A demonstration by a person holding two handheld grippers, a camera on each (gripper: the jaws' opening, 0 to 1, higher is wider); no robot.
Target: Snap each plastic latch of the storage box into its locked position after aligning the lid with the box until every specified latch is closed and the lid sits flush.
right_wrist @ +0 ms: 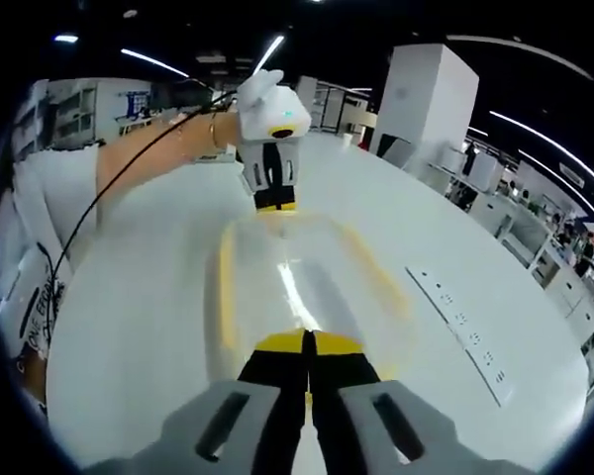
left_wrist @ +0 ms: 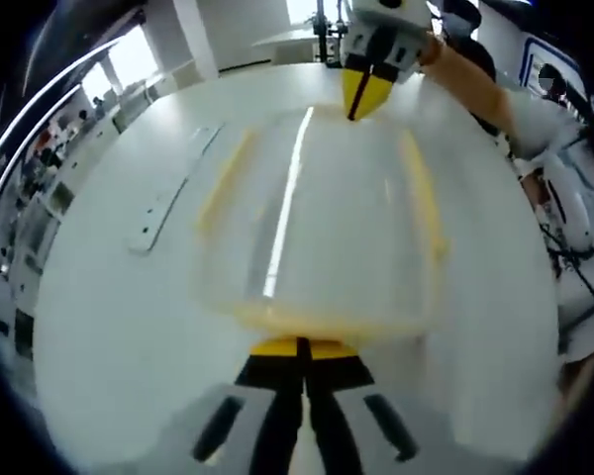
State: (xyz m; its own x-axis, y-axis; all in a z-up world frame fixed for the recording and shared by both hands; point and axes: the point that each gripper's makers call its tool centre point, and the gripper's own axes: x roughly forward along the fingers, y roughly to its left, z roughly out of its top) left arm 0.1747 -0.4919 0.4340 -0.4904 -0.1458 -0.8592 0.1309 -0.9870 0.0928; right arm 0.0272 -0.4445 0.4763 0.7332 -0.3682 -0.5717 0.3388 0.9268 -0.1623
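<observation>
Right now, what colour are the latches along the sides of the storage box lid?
Yellow, on a clear, translucent storage box. The latches show best in the left gripper view.

Both tongs had black jaws with yellow tips and grey-white housings: left tongs (left_wrist: 302, 381), right tongs (right_wrist: 307, 381). A thin black cable (right_wrist: 109, 188) ran along the arm. The person wore white clothing (left_wrist: 574, 208).

Bright, soft, fisheye-bent pictures

A long glare streak runs down the clear lid (left_wrist: 307, 228); ceiling strip lights (right_wrist: 148, 61) glow at upper left, window light washes out the table (left_wrist: 109, 327), edges curve and blur.
</observation>
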